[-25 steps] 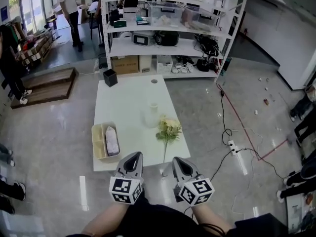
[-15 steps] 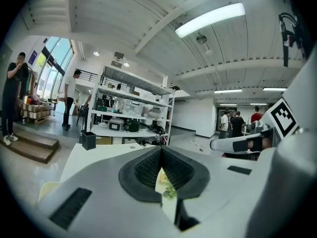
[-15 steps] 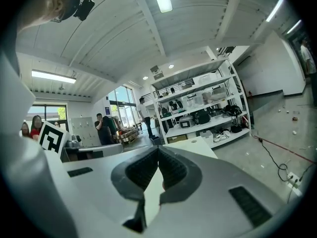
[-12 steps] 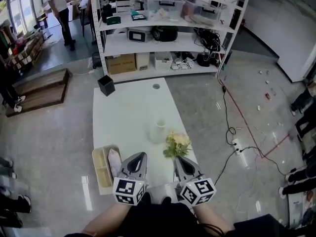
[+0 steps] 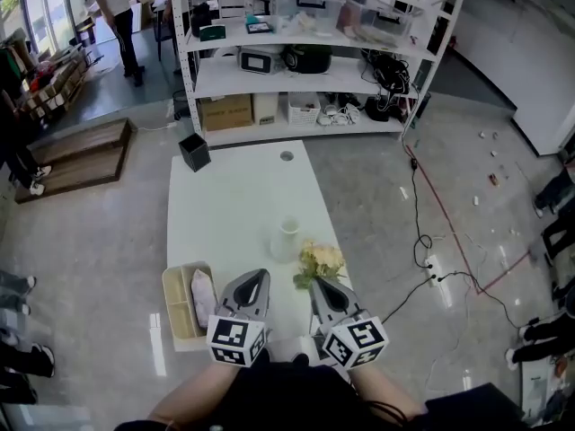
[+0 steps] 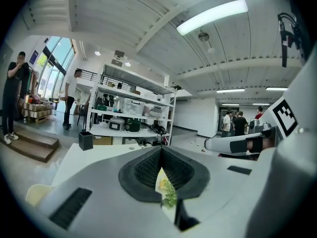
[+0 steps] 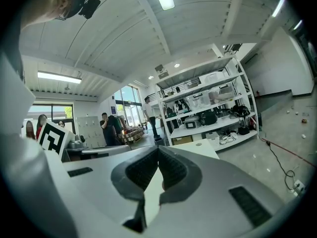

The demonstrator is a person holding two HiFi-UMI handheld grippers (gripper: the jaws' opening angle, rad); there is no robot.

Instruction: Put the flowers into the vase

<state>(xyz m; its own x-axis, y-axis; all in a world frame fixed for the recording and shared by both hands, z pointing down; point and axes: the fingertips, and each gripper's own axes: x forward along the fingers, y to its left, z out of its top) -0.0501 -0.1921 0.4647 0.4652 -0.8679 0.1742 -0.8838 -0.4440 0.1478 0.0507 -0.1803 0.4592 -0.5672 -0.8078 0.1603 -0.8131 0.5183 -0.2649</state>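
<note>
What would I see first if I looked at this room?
Probably the yellow flowers lying at the near right edge of the white table, with a white vase standing beyond them. At the bottom, the left tongs and right tongs poke in, both shut, wearing checkered cubes.

Nothing here can be read as text, brand, number or sign. The cube point(image 5: 235, 341) at the back of the left tool point(image 5: 255, 278) and the cube point(image 5: 356, 344) at the back of the right tool point(image 5: 317, 285) bear only black-and-white square marker patterns, with no letters or digits. Far beyond the tool tips, the cardboard boxes point(image 5: 226, 112) on the lowest level of the shelf point(image 5: 341, 83) are too small for any print to be made out.
</note>
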